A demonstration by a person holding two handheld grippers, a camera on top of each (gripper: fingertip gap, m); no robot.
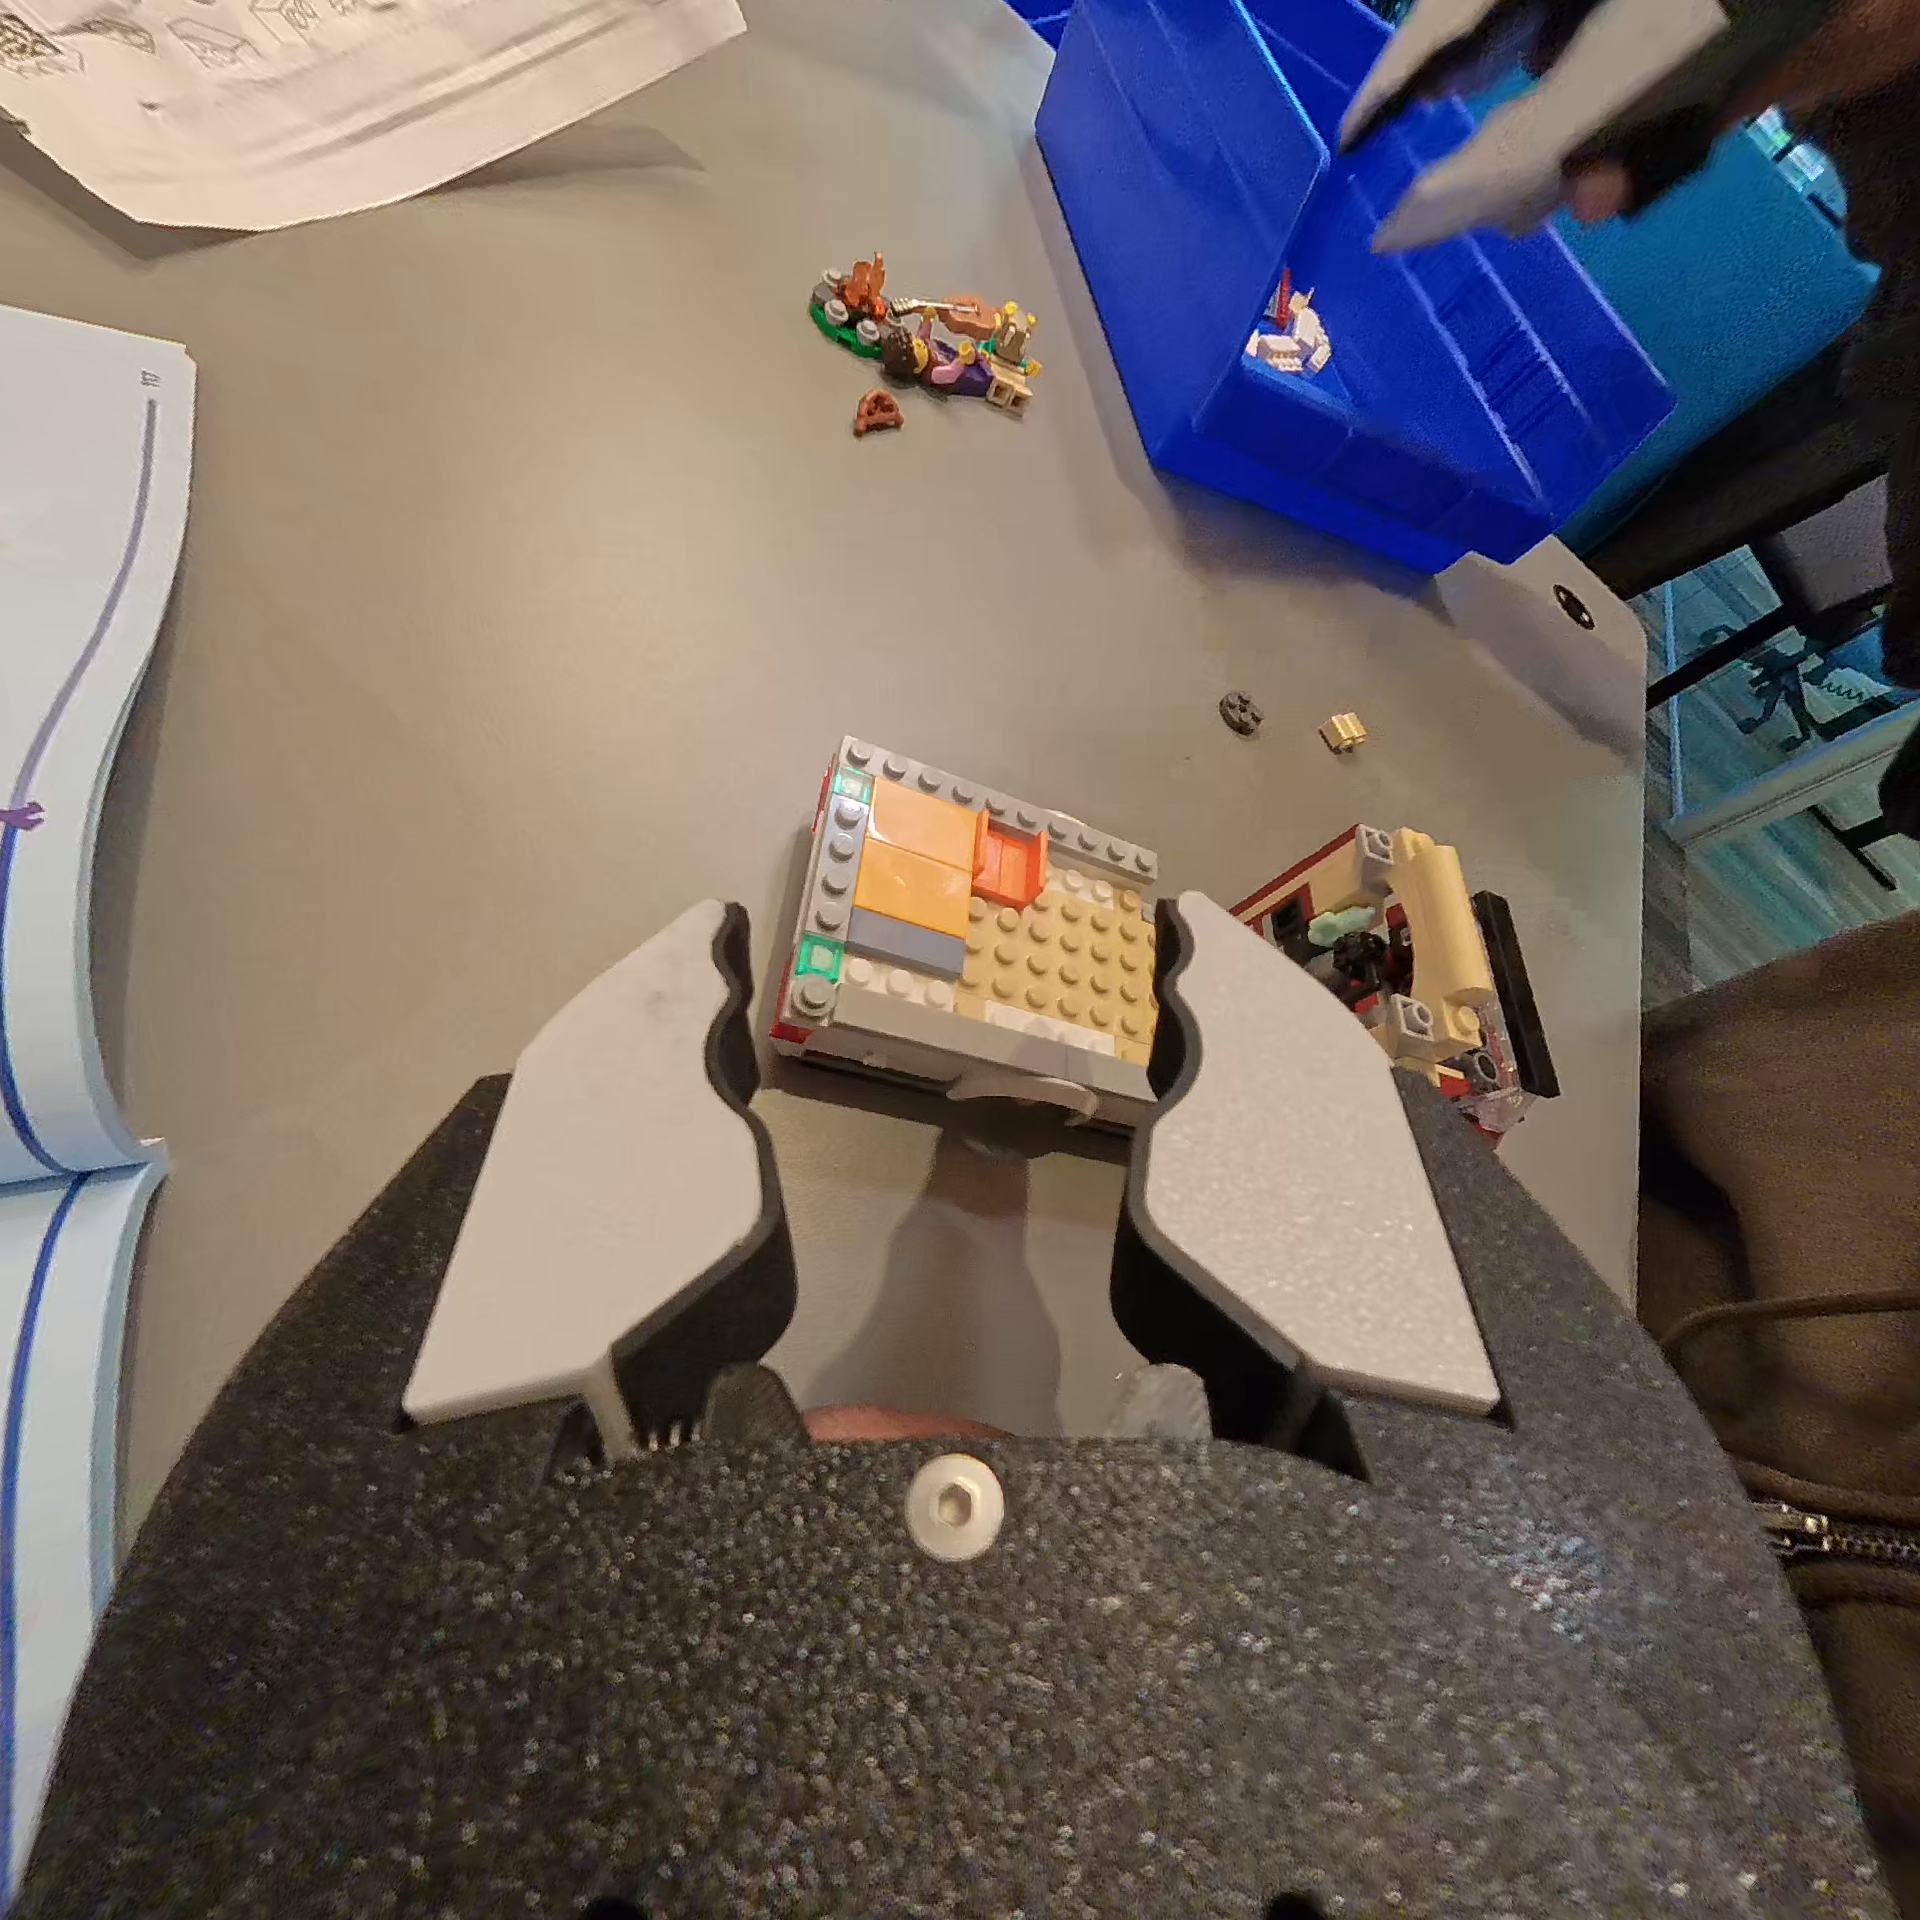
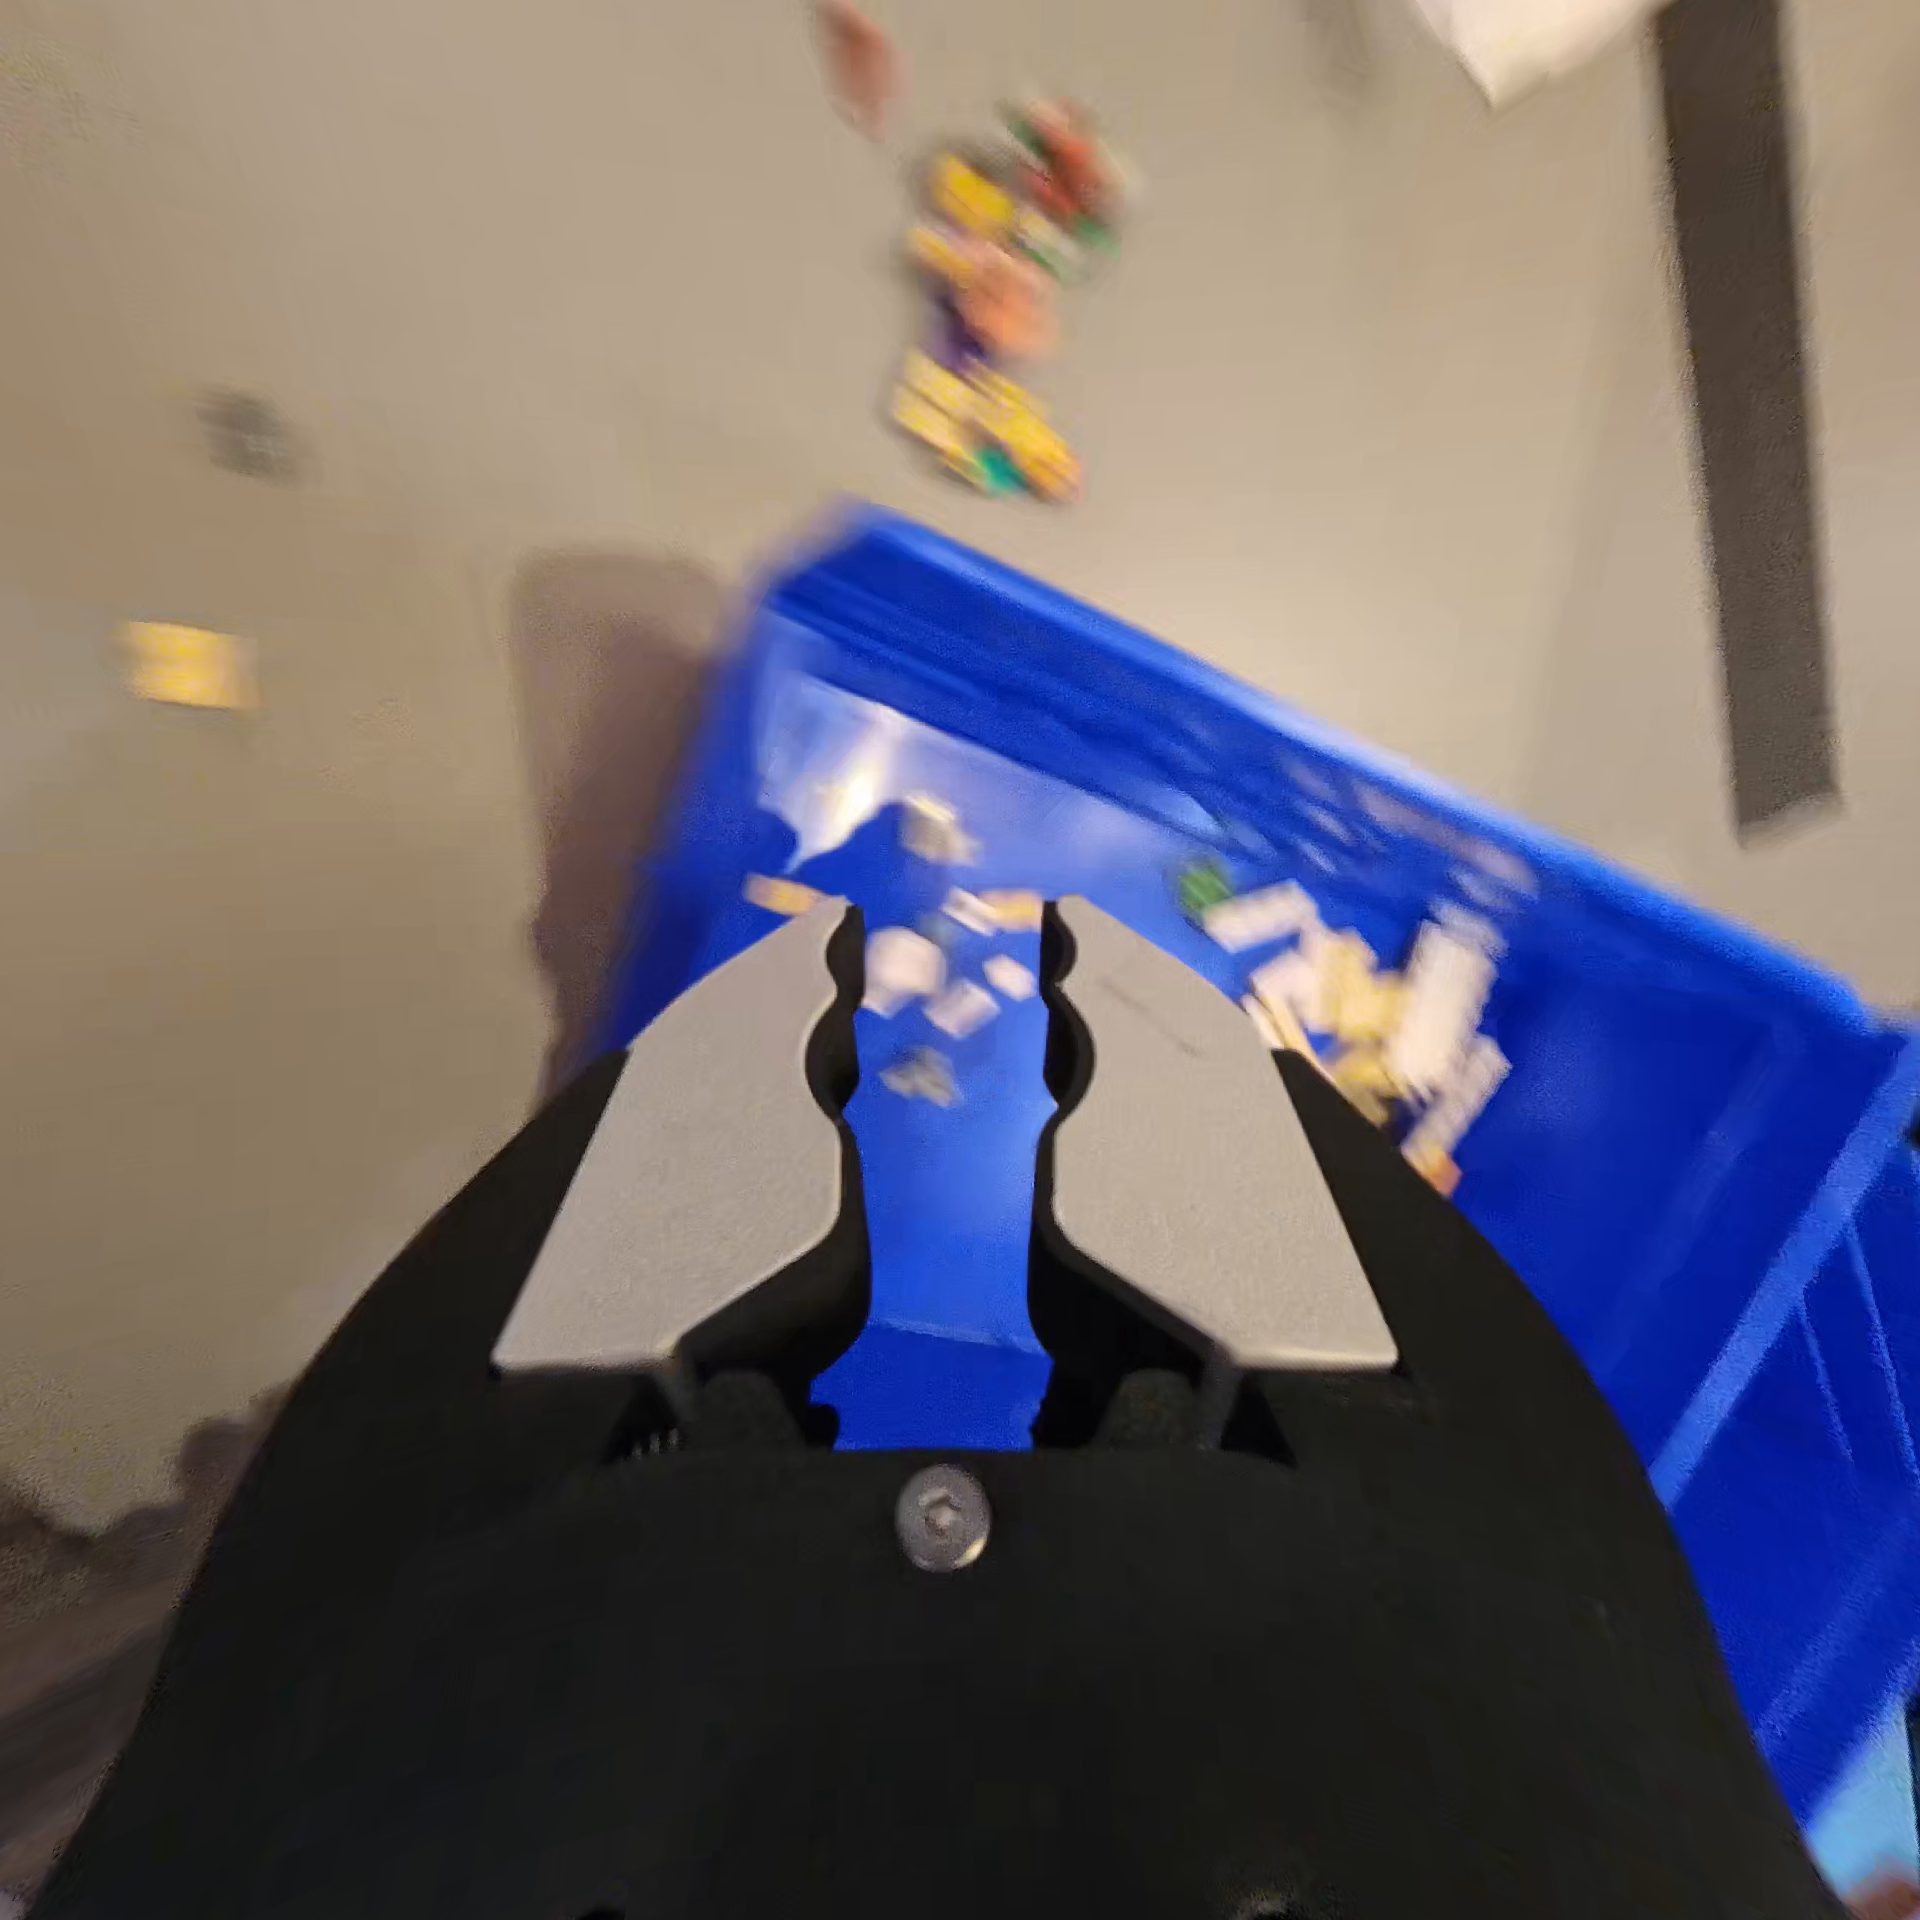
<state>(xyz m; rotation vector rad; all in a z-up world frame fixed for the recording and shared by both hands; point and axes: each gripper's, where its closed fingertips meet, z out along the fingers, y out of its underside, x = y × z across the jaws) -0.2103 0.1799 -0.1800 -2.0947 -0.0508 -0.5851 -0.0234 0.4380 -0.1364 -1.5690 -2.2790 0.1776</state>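
My left gripper [image 1: 951,987] straddles a flat brick build [image 1: 997,935] of grey, tan and orange pieces on the grey table [image 1: 520,623]. Its right pad [image 1: 1169,997] lies against the build's right edge, and its left pad [image 1: 740,997] meets the near left corner. My right gripper [image 2: 948,914] hovers over a blue bin [image 2: 1143,727] of loose small bricks. Its fingers stand apart with nothing between them. This view is blurred by motion. The right gripper also shows in the left wrist view [image 1: 1382,187], above the blue bins [image 1: 1403,416].
A second build in red and cream [image 1: 1403,987] sits right of my left gripper. A dark round piece [image 1: 1238,714] and a tan piece [image 1: 1343,732] lie near the table edge. A cluster of small figures [image 1: 925,332] lies farther off. Open booklets [image 1: 73,727] and paper sheets [image 1: 312,94] lie on the left.
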